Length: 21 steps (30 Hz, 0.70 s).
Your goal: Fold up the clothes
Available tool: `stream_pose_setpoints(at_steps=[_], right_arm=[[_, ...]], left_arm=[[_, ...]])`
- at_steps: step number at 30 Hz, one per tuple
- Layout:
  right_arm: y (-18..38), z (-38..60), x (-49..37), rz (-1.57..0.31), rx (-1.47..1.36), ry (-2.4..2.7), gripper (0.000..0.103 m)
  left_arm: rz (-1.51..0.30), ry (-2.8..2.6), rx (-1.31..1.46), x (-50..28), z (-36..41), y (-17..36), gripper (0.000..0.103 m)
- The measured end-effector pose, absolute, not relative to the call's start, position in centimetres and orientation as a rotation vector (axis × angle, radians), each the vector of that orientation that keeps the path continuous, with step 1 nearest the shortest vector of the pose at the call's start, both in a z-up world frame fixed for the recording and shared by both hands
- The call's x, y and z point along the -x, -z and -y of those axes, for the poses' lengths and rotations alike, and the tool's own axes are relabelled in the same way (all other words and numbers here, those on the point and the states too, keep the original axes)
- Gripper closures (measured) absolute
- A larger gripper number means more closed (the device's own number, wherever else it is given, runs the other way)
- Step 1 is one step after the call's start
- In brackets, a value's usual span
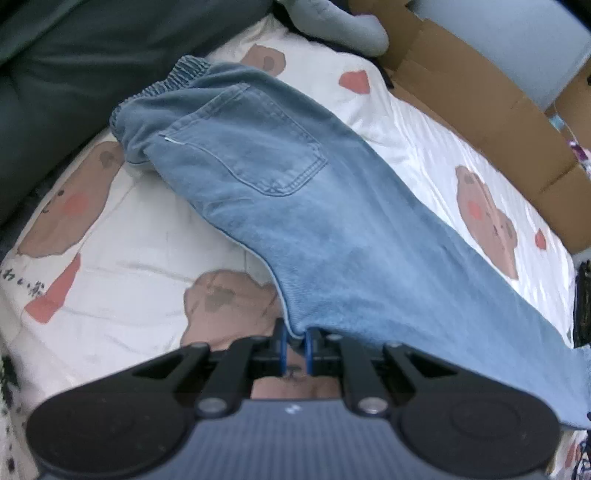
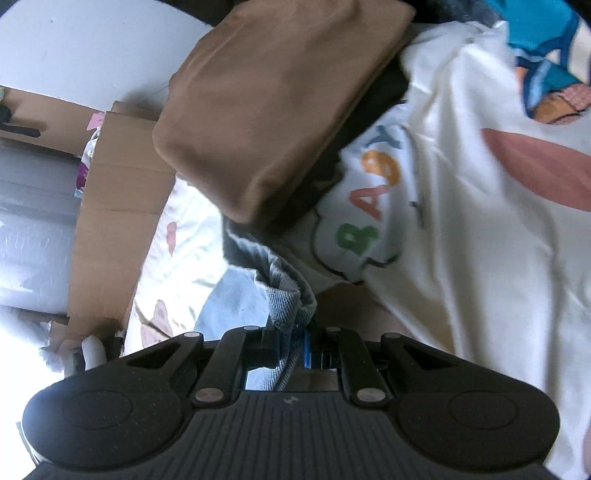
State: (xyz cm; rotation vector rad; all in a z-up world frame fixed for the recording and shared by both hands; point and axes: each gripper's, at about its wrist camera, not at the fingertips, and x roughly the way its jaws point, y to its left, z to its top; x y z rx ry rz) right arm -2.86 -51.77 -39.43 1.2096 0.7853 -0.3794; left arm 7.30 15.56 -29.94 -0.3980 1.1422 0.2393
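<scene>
Light blue jeans (image 1: 280, 192) lie stretched across a white bedsheet (image 1: 122, 240) printed with brown bears, elastic waistband at the far upper left and a back pocket facing up. My left gripper (image 1: 294, 341) is shut on the jeans' near edge, the denim pinched between its blue pads. In the right wrist view my right gripper (image 2: 291, 347) is shut on a bunched hem of the same jeans (image 2: 286, 295), lifted over the bed.
A folded brown garment (image 2: 273, 107) rests on a dark one beside a white printed shirt (image 2: 461, 206). Open cardboard boxes (image 1: 491, 99) line the bed's far side. A dark green couch (image 1: 66, 74) and a grey garment (image 1: 332, 26) border the sheet.
</scene>
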Motion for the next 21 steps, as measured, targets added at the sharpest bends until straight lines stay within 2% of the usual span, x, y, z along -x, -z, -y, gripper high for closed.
stream_pose_setpoints(at_steps=[9,21], right_arm=[[40.6,52.8,10.5,-0.8,-1.234,0.44,0.093],[42.4,53.1,15.4,-0.882,-1.204,0.504,0.092]], left_arm=[[-1.207,-0.229,0.379,-4.6,-13.4,30.5,0.094],[-1.261,-0.21,0.363,-2.4,-12.3,32.8,0.094]])
